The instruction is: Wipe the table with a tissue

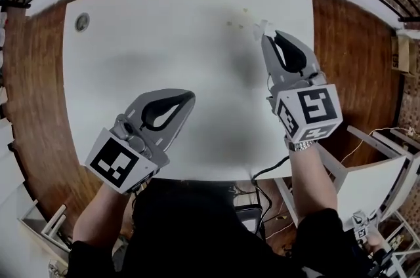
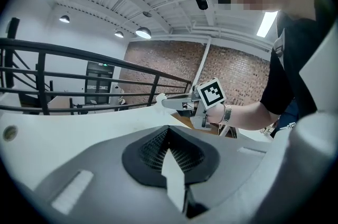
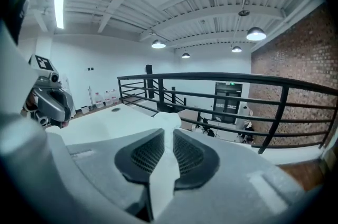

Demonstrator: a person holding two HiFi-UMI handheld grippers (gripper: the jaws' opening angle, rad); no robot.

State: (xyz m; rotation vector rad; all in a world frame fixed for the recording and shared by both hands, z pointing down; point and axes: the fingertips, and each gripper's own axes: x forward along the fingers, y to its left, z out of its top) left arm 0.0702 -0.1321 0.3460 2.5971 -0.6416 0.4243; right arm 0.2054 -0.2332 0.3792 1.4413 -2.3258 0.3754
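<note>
Gripping a white tissue (image 1: 261, 27) in the tips of your right gripper (image 1: 266, 38), you hold it over the far right part of the white table (image 1: 164, 40), with the jaws closed narrowly on the paper. Your right gripper view shows the tissue running down between the two dark ribbed pads (image 3: 143, 154) and bunching out past their tips. Whether the wad touches the tabletop cannot be made out from any view.

Your left gripper (image 1: 190, 97) sits over the near left part of the table, well apart from the right one, angled toward the table's middle. Its jaws are pressed together with nothing between them; your left gripper view shows the pads meeting at the tip.

A few small pale specks (image 1: 230, 24) mark the surface just left of the tissue. A round grommet (image 1: 82, 22) is set into the far left corner of the tabletop. Each gripper's marker cube (image 1: 310, 111) faces up toward your head camera, and a metal wristwatch (image 1: 300, 146) shows on your right wrist just behind the right cube.

Wooden floor (image 1: 354, 47) surrounds the table on both sides, a black railing (image 3: 222, 78) curves along its far edge, and a brick wall (image 3: 296, 54) stands beyond the railing on the right.
</note>
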